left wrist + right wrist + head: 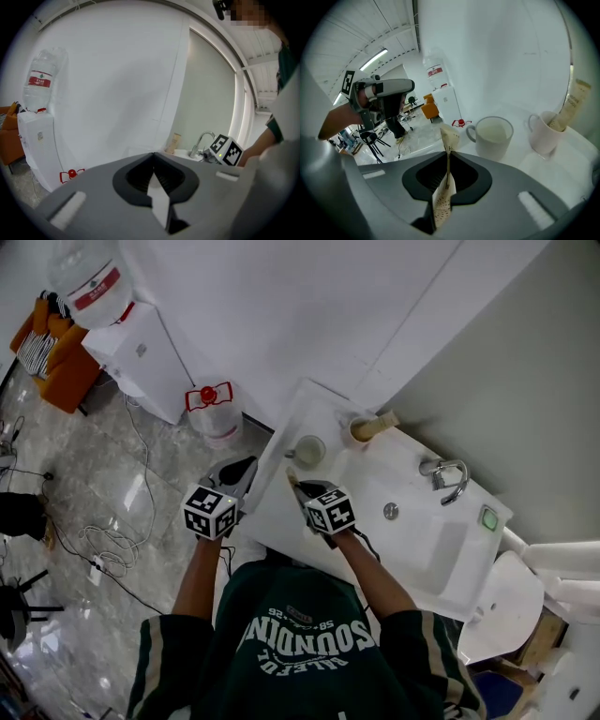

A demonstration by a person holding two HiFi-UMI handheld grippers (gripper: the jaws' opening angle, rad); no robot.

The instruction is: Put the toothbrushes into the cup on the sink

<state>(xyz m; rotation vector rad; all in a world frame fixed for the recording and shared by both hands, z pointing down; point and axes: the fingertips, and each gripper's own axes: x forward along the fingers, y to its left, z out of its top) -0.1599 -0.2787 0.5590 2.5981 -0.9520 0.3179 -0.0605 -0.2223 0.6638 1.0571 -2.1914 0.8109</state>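
Right gripper view: the right tool [448, 153] is clamped on a wrapped toothbrush [451, 136]; the empty cup [494, 136] stands at one o'clock beyond, on the sink [525, 164]. Best bring the tip over its rim, then release; the left tool [153, 155] is closed, empty

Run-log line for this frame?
right gripper: shut on wrapped toothbrush | left gripper: shut, empty | white cup: looks empty, on sink
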